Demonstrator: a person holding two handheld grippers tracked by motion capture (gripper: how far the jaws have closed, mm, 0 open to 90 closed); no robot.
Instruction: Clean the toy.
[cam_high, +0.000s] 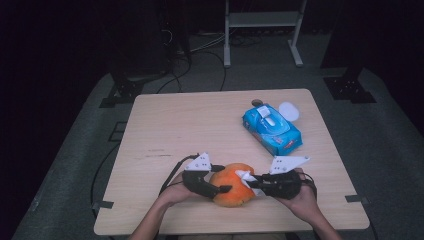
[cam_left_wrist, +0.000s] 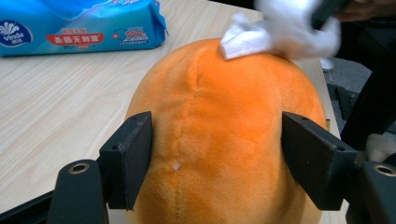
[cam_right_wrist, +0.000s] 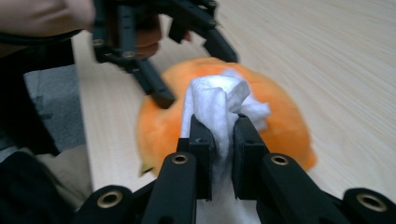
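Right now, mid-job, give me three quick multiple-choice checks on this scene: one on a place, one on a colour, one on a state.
1. Where does the blue wipes pack lie on the table?
A. Far right part
B. Near left corner
C. Under the plush

2. What colour is the plush toy between the grippers?
A. Green
B. Orange
C. Purple

3. What is the right gripper doing?
A. Open with nothing in it
B. Shut on the pack
C. Shut on a white wipe

Answers:
1. A, since the high view shows the pack up and to the right of both hands.
2. B, since the plush is orange in all three views.
3. C, since the right gripper view shows the crumpled wipe pinched between its jaws and resting against the plush, while the left gripper has a jaw on each side of the plush.
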